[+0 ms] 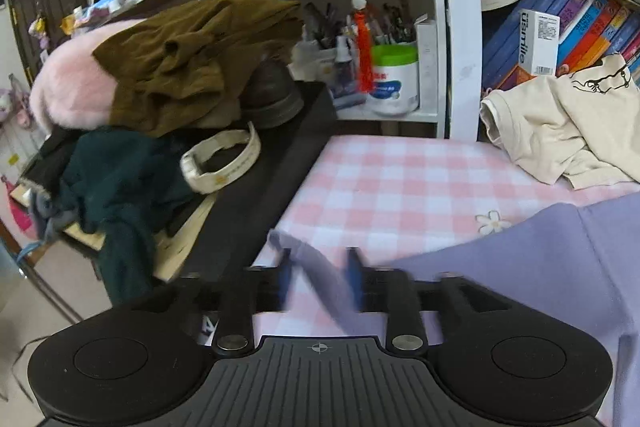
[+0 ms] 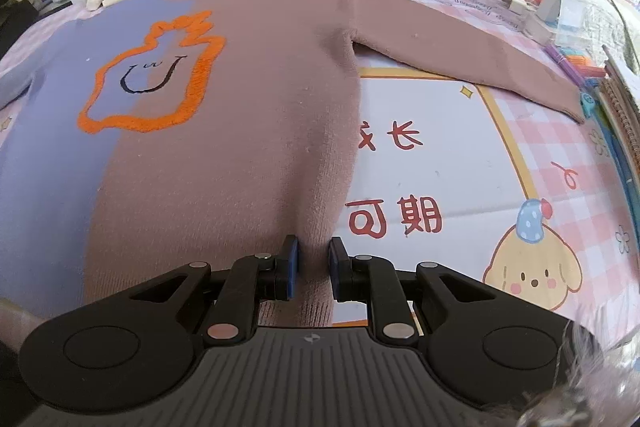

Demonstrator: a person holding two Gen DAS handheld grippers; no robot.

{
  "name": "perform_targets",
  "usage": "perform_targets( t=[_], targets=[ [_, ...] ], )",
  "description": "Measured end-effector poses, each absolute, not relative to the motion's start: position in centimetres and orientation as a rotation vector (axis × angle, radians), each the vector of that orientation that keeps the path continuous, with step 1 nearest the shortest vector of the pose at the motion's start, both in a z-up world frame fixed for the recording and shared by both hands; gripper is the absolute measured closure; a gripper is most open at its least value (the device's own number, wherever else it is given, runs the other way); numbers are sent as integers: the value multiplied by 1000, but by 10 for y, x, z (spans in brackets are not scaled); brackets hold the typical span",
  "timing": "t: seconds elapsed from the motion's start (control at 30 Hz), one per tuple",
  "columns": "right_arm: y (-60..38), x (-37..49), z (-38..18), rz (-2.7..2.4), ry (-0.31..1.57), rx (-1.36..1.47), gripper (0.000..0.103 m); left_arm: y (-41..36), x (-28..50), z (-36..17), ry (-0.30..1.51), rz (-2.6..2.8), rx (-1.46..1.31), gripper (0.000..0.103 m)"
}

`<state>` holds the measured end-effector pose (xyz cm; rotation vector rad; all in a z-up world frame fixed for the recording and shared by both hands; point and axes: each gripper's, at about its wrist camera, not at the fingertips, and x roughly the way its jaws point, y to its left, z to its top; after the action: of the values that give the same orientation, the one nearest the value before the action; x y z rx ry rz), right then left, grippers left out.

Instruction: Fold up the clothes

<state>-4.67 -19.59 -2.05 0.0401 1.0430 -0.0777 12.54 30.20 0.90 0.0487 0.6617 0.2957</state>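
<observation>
One pink-checked tablecloth (image 2: 560, 187) under everything; on it, flat, a two-tone mauve-and-lilac knit sweater (image 2: 240, 131) with orange outline. Right gripper (image 2: 313, 267) clamped on its brown hem fold; left gripper (image 1: 318, 279) pinching the blurred lilac edge.

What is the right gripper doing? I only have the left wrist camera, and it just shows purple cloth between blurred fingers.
Observer: The right gripper has a raised ridge of brown hem from the sweater between its fingers.
Operator: Is the rest of it lying flat?
Observer: Mostly flat on the tablecloth, front up, with an orange outline around a smiling face on the chest.
Operator: And the sleeve on that side?
Observer: The brown sleeve lies stretched out to the right, its cuff close to the notebooks.
</observation>
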Motion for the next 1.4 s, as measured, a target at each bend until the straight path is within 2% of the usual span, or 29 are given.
perform_targets(
  t=[0.07, 0.1, 0.37, 0.87, 0.9, 0.97, 1.03, 1.2, 1.27, 1.4],
  targets=[
    [-193, -47, -21, -85, 1040, 32, 87, 294, 102, 15, 636, 214, 8, 36],
    [-193, -47, -21, -89, 1038, 35, 87, 288, 91, 15, 638, 152, -23, 35],
    [-193, -50, -22, -113, 1019, 63, 87, 214, 45, -17, 819, -230, -216, 35],
    [-192, -59, -24, -172, 953, 119, 87, 153, 80, -37, 829, -224, -29, 39],
    [-192, -59, -25, -172, 950, 117, 87, 152, 79, -37, 828, -220, -24, 41],
    [-192, -57, -25, -164, 947, 100, 87, 152, 76, -36, 827, -210, -23, 57],
    [-191, -52, -26, -157, 943, 63, 87, 155, 74, -35, 832, -199, -38, 65],
    [-183, -38, -30, -159, 921, -55, 88, 156, 69, -33, 844, -203, -48, 78],
    [-184, -39, -29, -151, 925, -32, 88, 157, 70, -34, 843, -207, -49, 97],
    [-188, -43, -28, -129, 935, 40, 88, 169, 72, -34, 850, -191, -103, 100]
  ],
)
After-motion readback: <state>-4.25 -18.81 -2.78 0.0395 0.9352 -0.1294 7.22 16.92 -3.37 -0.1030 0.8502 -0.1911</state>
